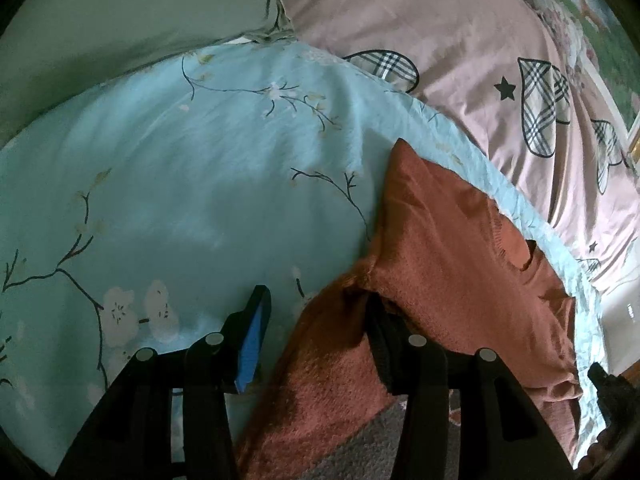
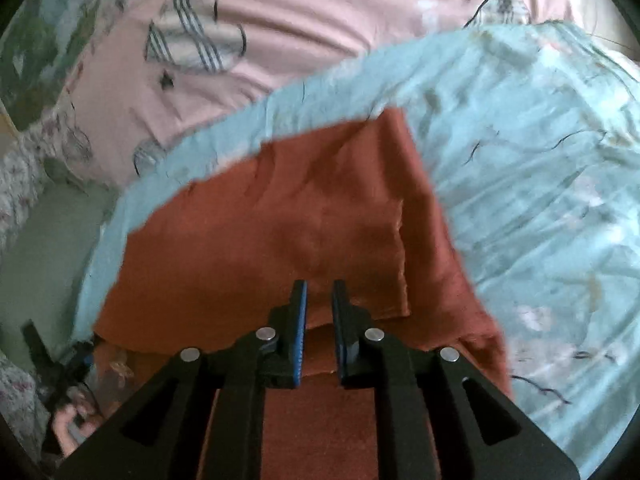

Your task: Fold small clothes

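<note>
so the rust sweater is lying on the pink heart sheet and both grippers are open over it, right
Not quite. The rust sweater lies on the light blue floral sheet, not the pink heart sheet beyond it, as the right wrist view shows. The left gripper and right gripper are open over it.

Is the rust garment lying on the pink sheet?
No, the rust garment lies on the blue floral cover; the pink sheet shows only beyond that cover's edge.
</note>
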